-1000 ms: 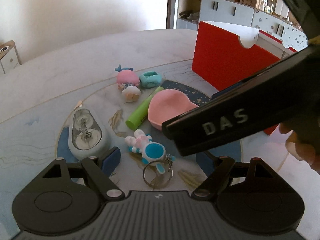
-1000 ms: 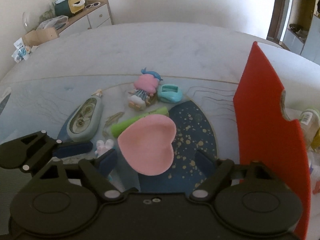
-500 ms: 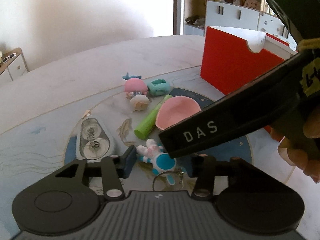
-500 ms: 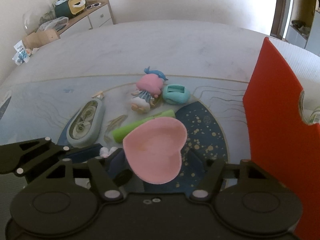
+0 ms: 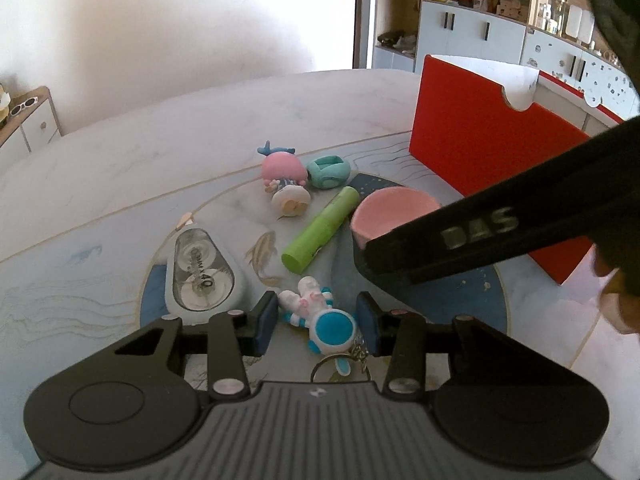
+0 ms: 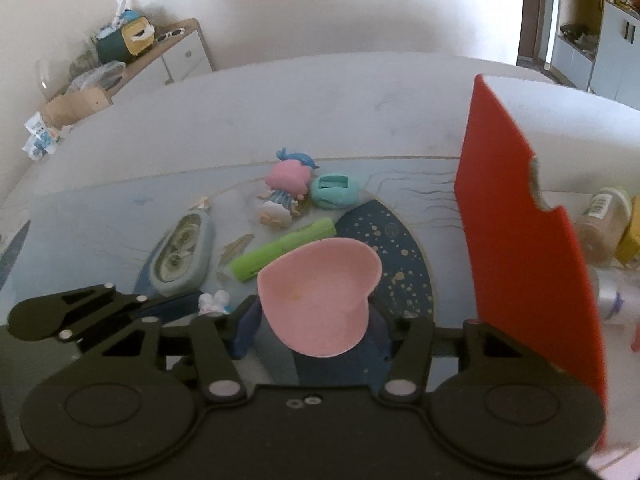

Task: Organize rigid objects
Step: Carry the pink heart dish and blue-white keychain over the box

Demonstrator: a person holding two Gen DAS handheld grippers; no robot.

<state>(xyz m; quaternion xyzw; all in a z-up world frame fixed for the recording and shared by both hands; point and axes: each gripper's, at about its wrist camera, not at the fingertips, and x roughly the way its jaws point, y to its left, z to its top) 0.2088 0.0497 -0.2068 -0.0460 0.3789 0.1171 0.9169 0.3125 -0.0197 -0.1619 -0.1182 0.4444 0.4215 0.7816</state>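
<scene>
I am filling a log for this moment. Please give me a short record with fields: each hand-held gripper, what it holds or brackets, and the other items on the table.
left hand-held gripper: open, fingers either side of the astronaut keychain
right hand-held gripper: shut on pink heart dish
loose items: green tube, tape dispenser, pink-haired figurine, teal sharpener
container: red box, at the right

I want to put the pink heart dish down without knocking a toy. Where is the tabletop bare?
Bare: the dark speckled patch between the green marker and the red box, and the pale marble beyond the pink-haired doll. Crowded: from the grey tape dispenser past the astronaut keychain to the teal sharpener.
</scene>
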